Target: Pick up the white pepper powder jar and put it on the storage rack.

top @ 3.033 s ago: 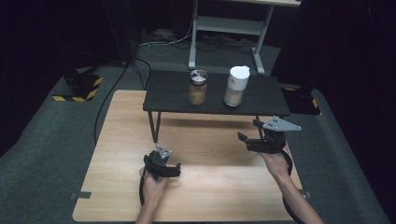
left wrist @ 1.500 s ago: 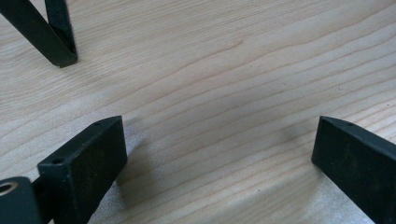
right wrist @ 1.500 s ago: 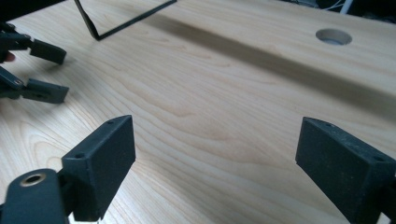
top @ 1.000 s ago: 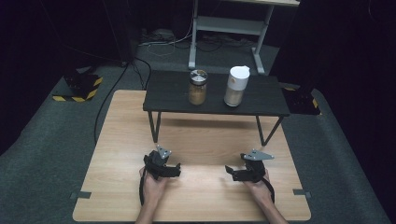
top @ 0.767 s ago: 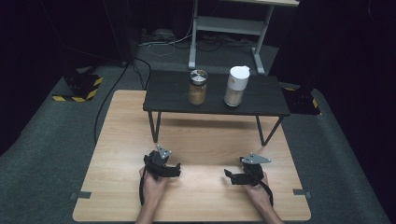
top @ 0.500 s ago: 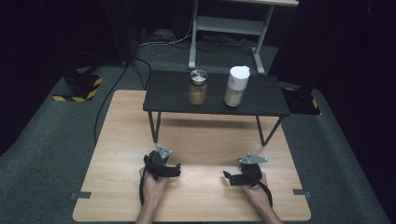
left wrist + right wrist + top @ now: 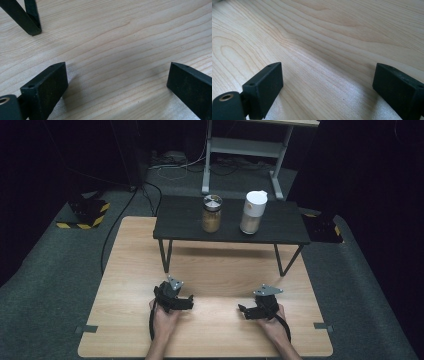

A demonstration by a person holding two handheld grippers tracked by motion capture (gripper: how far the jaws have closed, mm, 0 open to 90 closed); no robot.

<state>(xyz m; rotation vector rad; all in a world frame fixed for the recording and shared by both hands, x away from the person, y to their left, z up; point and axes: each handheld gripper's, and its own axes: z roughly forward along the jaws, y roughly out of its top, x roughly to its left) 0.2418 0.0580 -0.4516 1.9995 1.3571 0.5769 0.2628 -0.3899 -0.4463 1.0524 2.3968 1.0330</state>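
Both tools (image 7: 215, 302) low, jaws apart

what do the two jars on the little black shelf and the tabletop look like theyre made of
The left jar looks like clear glass: tan contents show through, under a shiny, probably metal lid. The right jar looks clear too, glass or plastic, with a matte white cap, likely plastic. The tabletop shows pale wood grain with a smooth, faint sheen; it could be veneer or laminate.

I have both claws low and side by side, well apart. My left claw (image 7: 187, 303) has its jaws spread wide with nothing between them. My right claw (image 7: 242, 310) also gapes empty, its jaws just closing slightly.
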